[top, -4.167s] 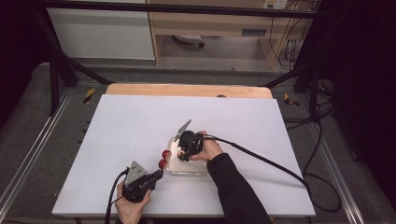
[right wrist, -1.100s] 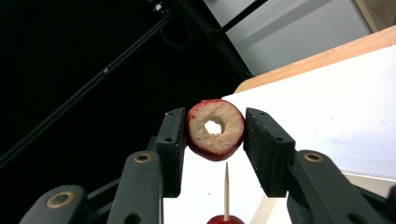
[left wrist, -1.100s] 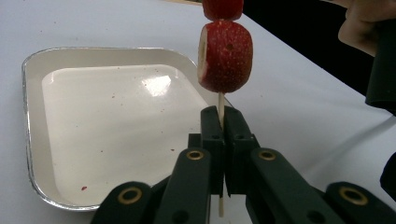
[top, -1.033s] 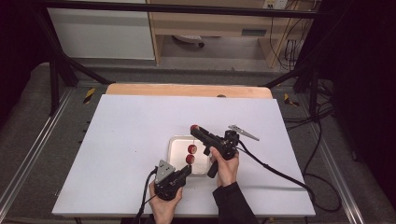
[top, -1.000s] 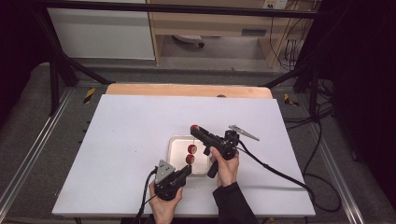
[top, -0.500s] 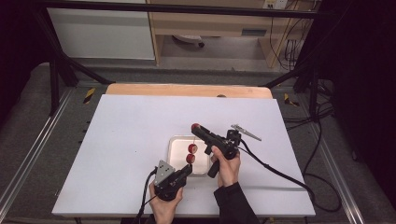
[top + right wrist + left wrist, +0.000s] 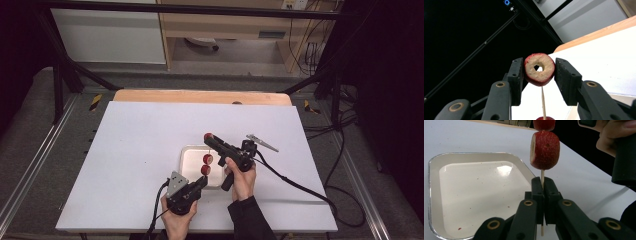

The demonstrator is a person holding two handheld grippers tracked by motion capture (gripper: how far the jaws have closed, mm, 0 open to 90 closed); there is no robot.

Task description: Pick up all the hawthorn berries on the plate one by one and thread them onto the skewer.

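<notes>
Black two-jaw left gripper (image 7: 200, 183), grey three-cornered plate on top, black cable trailing; brass-coloured rivets along black jaw links; right gripper (image 7: 208, 140) black too, long black cable; dark sleeve (image 7: 250, 220) at right wrist.

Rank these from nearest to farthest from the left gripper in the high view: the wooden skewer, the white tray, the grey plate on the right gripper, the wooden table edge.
1. wooden skewer: clamped in the left gripper.
2. white tray: just beyond, under the fruit.
3. grey plate: up right, on the right gripper.
4. wooden table edge: far side.
</notes>
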